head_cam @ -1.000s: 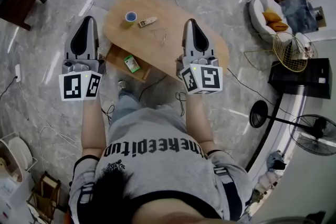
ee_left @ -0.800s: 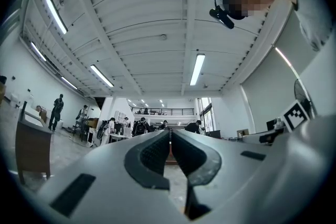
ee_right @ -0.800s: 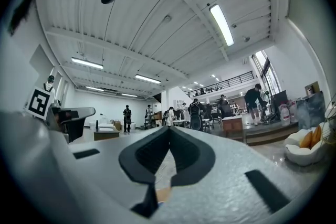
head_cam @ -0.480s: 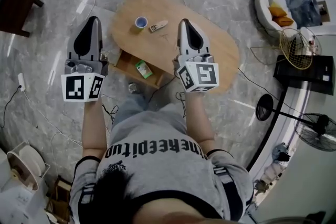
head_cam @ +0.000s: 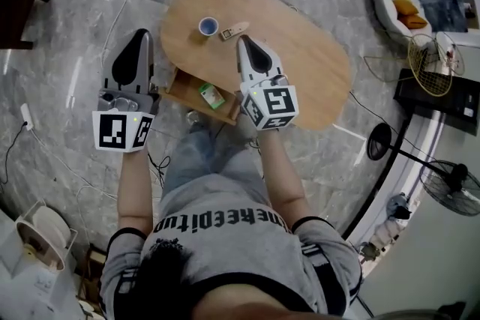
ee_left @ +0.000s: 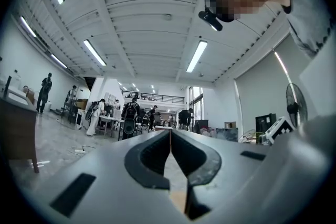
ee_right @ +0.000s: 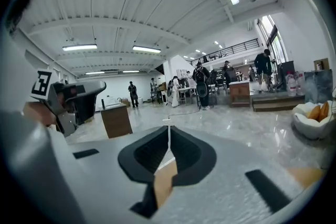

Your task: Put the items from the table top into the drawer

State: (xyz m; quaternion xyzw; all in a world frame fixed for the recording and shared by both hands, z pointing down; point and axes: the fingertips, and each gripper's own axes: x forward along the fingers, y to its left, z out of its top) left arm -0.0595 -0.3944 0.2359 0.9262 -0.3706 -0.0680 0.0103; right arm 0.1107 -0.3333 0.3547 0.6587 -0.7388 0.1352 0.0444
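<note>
Table [head_cam: 315,49] of wood has its drawer [head_cam: 180,88] open at the near left. Left claw [head_cam: 141,34], beside the table, and right claw [head_cam: 244,40], over it, are both closed and empty. A blue cup [head_cam: 208,26] and a small long thing [head_cam: 233,31] sit on the far left of the top. A green box [head_cam: 211,94] lies in the drawer.

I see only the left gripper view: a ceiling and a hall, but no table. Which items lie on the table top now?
Observer: The head view shows two, close together: a cup and what looks like a remote, at the far side of the table.
Operator: Is the drawer open?
Observer: Yes. The drawer stands pulled out at the table's near edge, with a green item inside it.
Operator: And the right gripper?
Observer: The right gripper is shut and empty. In the head view its tip shows over the table, just beside the remote.
</note>
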